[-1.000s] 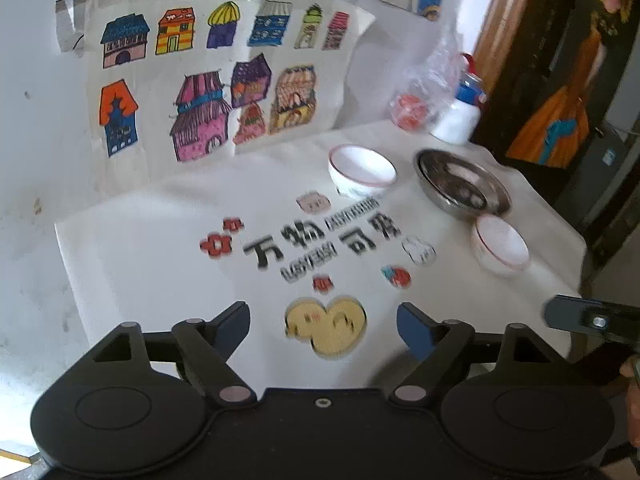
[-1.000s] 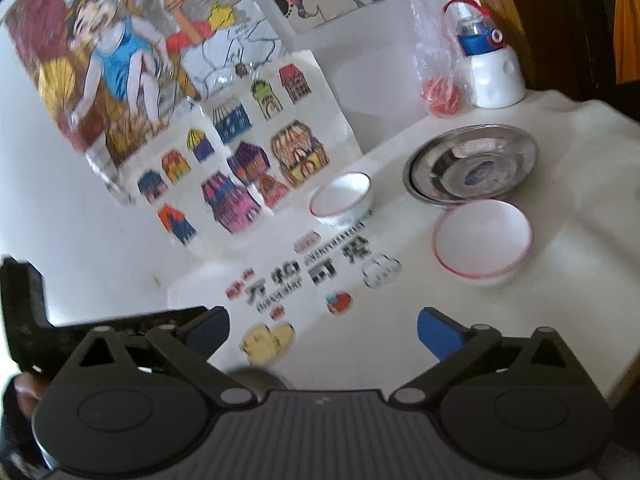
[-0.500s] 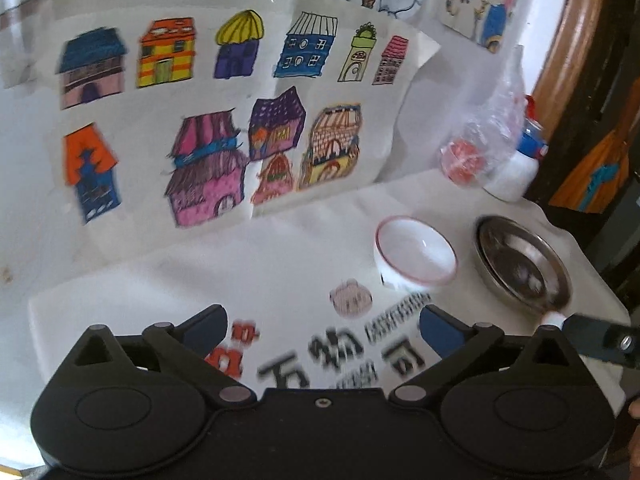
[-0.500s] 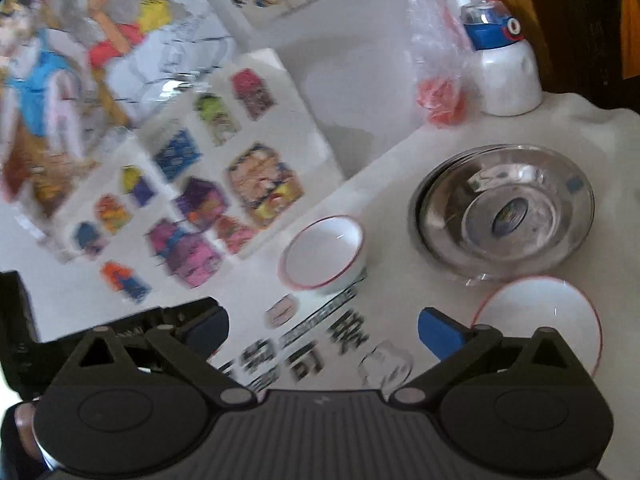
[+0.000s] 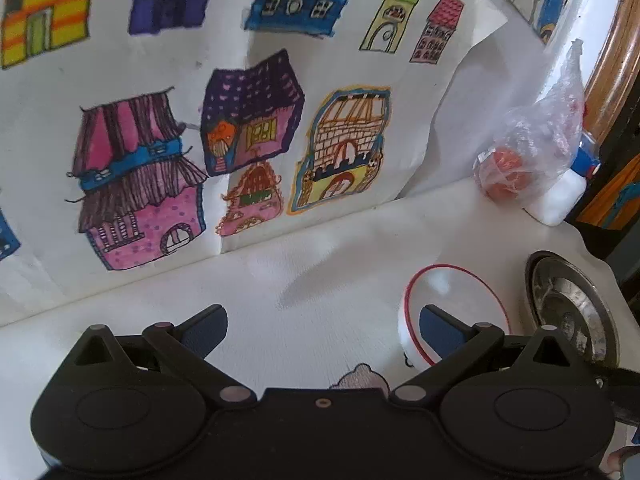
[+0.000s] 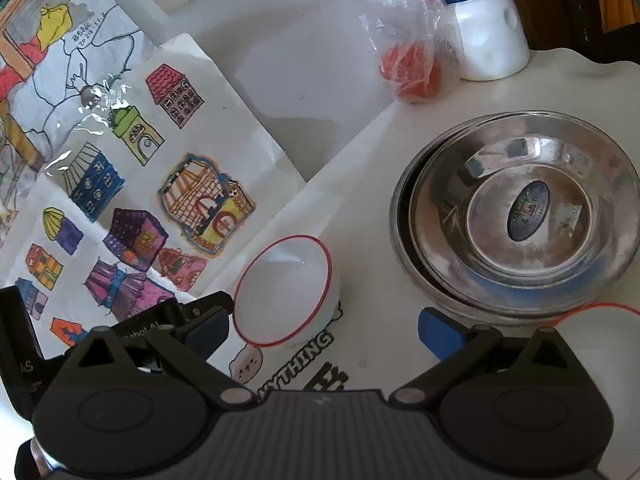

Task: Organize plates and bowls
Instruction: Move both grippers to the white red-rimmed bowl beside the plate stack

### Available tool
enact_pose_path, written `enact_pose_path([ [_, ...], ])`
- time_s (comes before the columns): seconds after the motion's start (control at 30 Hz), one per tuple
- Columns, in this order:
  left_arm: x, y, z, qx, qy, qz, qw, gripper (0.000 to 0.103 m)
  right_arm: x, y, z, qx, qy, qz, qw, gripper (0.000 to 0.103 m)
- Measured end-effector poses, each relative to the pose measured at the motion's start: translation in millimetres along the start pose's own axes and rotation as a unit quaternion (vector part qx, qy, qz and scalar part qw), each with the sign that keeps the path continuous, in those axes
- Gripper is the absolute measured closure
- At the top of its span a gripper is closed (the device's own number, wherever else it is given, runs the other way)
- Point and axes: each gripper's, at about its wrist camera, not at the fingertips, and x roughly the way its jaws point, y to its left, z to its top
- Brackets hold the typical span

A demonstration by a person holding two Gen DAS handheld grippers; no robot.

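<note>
Between wide left tongs (image 5: 322, 330): no bowl (image 5: 456, 304).

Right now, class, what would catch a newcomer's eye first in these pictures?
The bright drawing of houses propped against the wall behind the table stands out most. Next, the stacked steel plates shine at the right, with a red-rimmed bowl just left of them. Both the left gripper and right gripper are open.

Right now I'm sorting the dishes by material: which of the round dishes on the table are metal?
The nested steel dishes at the right, shiny, with a sticker in the middle. The two bowls are white with red rims.
</note>
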Motion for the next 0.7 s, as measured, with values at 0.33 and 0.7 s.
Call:
enact_pose_path([
  [0.33, 15, -3, 4, 0.002, 0.001, -0.01, 0.9999, 0.001, -5, 4, -3, 0.022, 0.002, 0.01, 1.0, 0.001],
  [0.7, 18, -3, 9, 0.005, -0.002, -0.023, 0.9997, 0.015, 12, 3, -4, 0.054, 0.026, -0.002, 0.998, 0.031],
])
